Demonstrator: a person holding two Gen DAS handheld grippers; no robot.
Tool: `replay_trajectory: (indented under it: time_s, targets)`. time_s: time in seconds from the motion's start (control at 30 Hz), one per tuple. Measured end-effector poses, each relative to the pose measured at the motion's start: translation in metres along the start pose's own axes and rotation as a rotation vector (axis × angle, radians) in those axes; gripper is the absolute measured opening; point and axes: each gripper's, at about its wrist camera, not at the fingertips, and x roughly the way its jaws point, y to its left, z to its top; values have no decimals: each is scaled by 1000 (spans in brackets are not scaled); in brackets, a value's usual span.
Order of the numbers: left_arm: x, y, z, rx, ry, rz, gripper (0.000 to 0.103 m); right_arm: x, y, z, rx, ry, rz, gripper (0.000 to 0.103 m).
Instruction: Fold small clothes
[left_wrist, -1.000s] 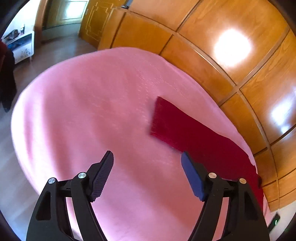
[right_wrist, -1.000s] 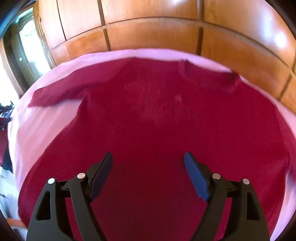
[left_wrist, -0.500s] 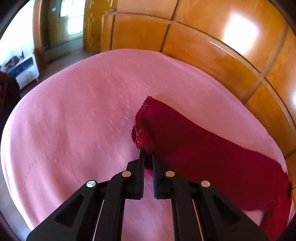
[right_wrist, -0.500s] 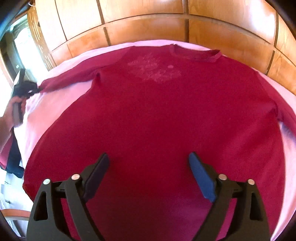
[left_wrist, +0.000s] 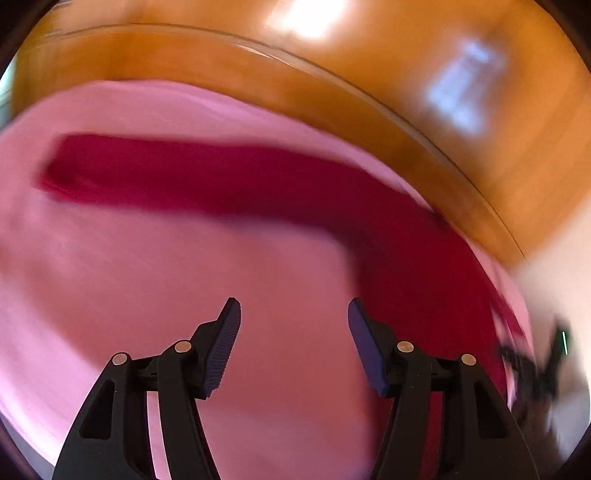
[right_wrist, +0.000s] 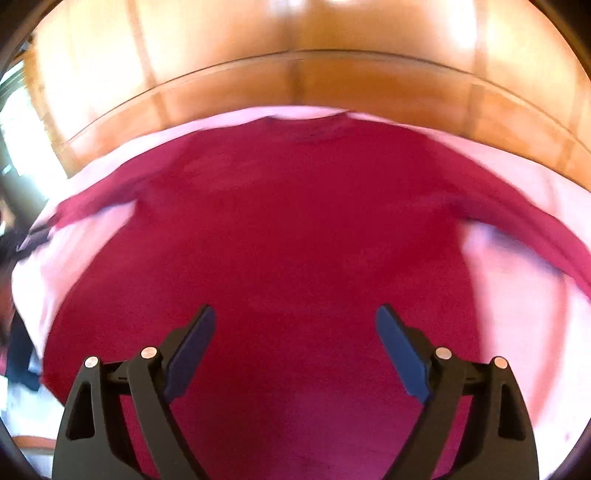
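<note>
A dark red long-sleeved shirt (right_wrist: 295, 229) lies spread flat on a pink bedcover (right_wrist: 517, 302), collar at the far side, both sleeves stretched outward. In the left wrist view its left sleeve (left_wrist: 207, 177) lies straight across the cover (left_wrist: 147, 280), the cuff at far left. My left gripper (left_wrist: 293, 321) is open and empty above bare pink cover, just short of the sleeve, with the shirt body to its right. My right gripper (right_wrist: 295, 328) is open and empty above the shirt's lower body. Both views are blurred by motion.
A glossy wooden panelled wall (right_wrist: 295, 59) runs along the far side of the bed and shows in the left wrist view (left_wrist: 406, 92) too. The other gripper shows blurred at the right edge of the left view (left_wrist: 535, 365). Dark items sit beyond the bed's left edge (right_wrist: 18, 354).
My left gripper was shut on the sleeve cuff half a second ago; it has let go, opened and pulled back, leaving the sleeve laid out straight. The right gripper stayed open and shifted slightly.
</note>
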Motion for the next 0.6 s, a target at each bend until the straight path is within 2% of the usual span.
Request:
replay_trajectory:
  time_s: [0.1, 0.2, 0.27, 0.3, 0.33, 0.4, 0.47, 0.6]
  targets:
    - [11, -35, -39, 90, 89, -75, 59, -15, -44, -19, 87, 36, -77, 83]
    - [26, -50, -66, 120, 157, -80, 58, -20, -71, -49, 155, 113, -86, 73]
    - [30, -55, -74, 154, 138, -32, 36, -24, -76, -67, 179, 143, -55, 64]
    - [31, -55, -76, 149, 151, -47, 13, -31, -74, -75, 173, 140, -47, 55]
    - [33, -53, -75, 126, 154, -57, 11, -34, -71, -79, 161, 141, -43, 35]
    - [27, -56, -79, 124, 144, -43, 9, -41, -62, -86, 133, 147, -36, 7]
    - [21, -55, -82, 114, 140, -45, 9, -51, -53, -89, 86, 140, -56, 6]
    - [12, -62, -90, 118, 147, -28, 9, -61, -64, -96, 94, 150, -29, 6]
